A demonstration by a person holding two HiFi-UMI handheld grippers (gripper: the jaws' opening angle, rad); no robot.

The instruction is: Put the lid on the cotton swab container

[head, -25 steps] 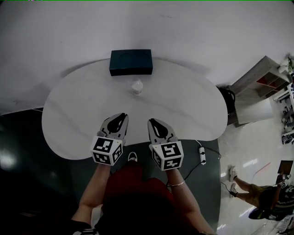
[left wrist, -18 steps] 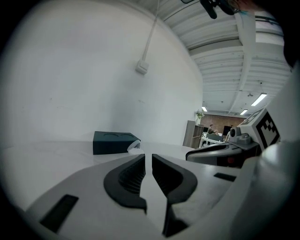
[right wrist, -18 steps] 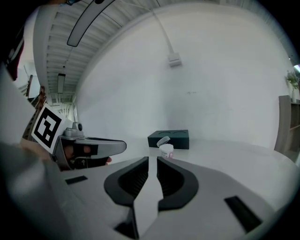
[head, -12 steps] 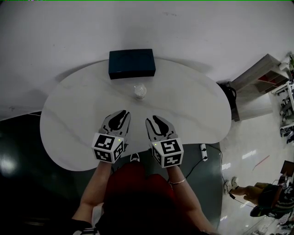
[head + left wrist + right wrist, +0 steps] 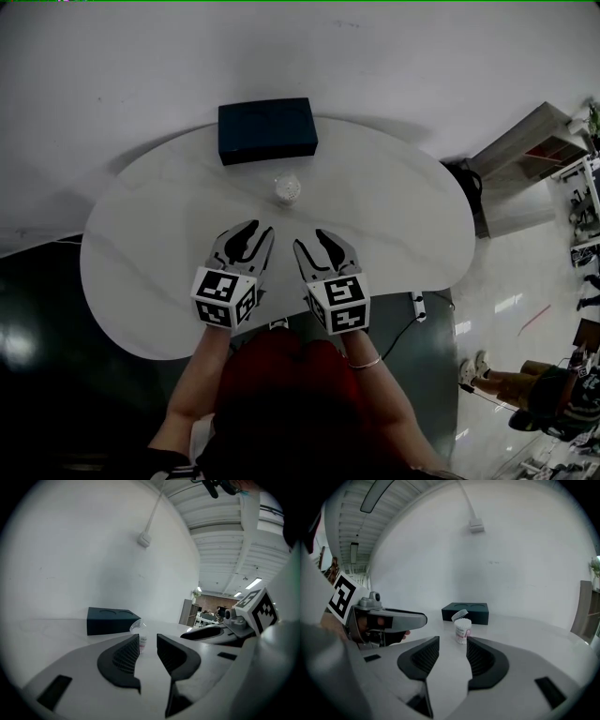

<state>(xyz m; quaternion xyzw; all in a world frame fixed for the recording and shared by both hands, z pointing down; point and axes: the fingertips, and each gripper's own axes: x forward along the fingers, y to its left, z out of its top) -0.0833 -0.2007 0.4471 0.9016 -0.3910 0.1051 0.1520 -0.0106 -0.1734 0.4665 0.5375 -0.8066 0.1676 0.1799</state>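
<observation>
- A small clear plastic cotton swab container (image 5: 287, 187), packed with white swabs, stands upright on the white rounded table (image 5: 403, 220), near the far edge and roughly at its middle.
- Its clear round lid (image 5: 460, 615) sits tilted up at the container's top and is not closed over the swabs; whether it is hinged there cannot be told.
- Just behind the container, apart from it, lies a dark blue rectangular box (image 5: 267, 129) with two round recesses in its top.
- The left gripper (image 5: 248, 232) is held above the near part of the table, pointing toward the container. Its jaws stand apart and are opening, with nothing between them; the container shows only far off through the gap.
- The right gripper (image 5: 314, 240) is held just beside the left one, also aimed at the container. Its jaws are likewise apart and opening, and grip nothing.
- Both grippers are well short of the container, and neither touches it or the lid.
- A thin bracelet (image 5: 364, 362) circles the person's right wrist.
</observation>
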